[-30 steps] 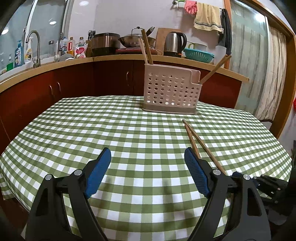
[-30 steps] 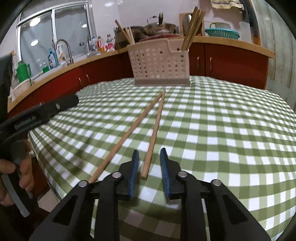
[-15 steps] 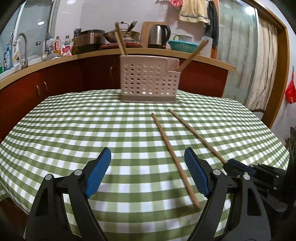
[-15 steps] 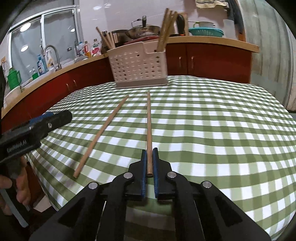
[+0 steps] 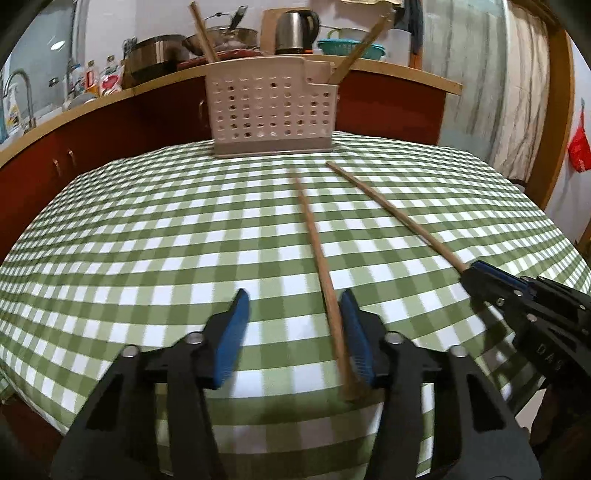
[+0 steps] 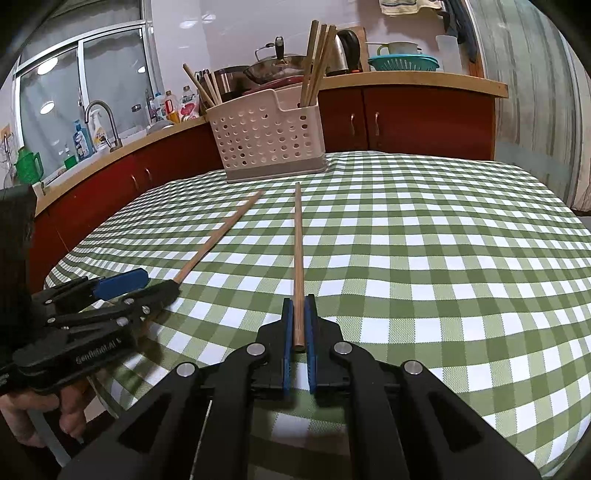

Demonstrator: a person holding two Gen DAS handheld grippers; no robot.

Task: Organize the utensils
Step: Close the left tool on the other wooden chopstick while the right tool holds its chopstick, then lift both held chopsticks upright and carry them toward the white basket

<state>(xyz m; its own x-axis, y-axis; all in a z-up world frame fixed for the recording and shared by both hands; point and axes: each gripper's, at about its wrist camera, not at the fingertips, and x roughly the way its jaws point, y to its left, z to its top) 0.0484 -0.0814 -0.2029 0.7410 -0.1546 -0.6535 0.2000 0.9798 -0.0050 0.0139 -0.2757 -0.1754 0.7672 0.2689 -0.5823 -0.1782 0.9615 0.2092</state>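
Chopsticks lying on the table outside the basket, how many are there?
2. One chopstick is clamped in the right gripper; the other chopstick lies between the open left gripper's fingers.

Home kitchen: sink tap, kettle, wok, red cabinets.

Left tool jaws spread, right tool jaws pinched together
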